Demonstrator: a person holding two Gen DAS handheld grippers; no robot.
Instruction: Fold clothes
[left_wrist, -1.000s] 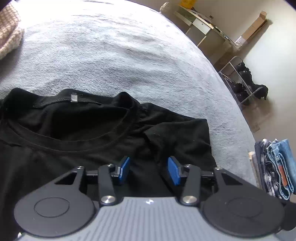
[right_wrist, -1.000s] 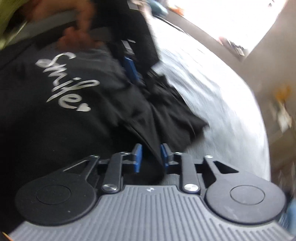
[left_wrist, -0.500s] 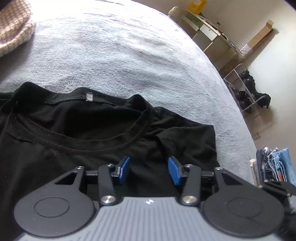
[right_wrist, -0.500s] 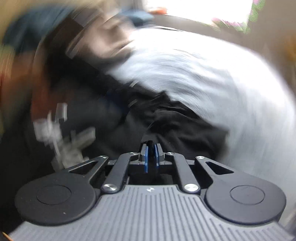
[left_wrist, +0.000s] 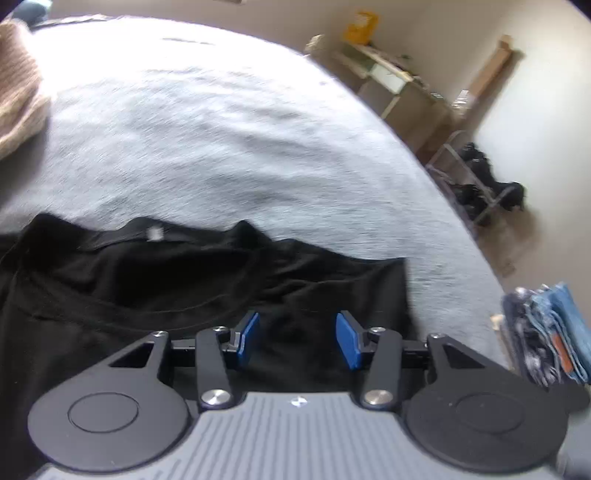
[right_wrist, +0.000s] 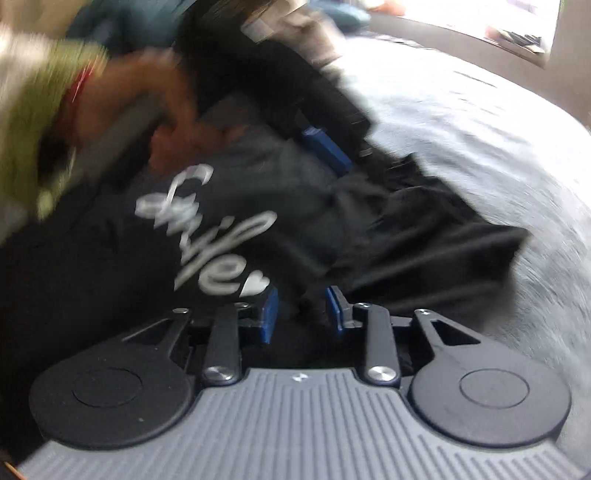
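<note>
I see the black shirt (left_wrist: 155, 295) lying on the grey bed (left_wrist: 229, 140). My left gripper (left_wrist: 297, 341) has its fingers wide apart above the shoulder part. My right gripper (right_wrist: 300, 314) fingers are also apart, with a fold of shirt between them.

The black T-shirt (right_wrist: 258, 221) carries one readable print: the word "Smile" in white script with a small white heart after it, blurred, lying just beyond the right tool (right_wrist: 301, 314). The neck tag (left_wrist: 155, 233) is unreadable.
</note>
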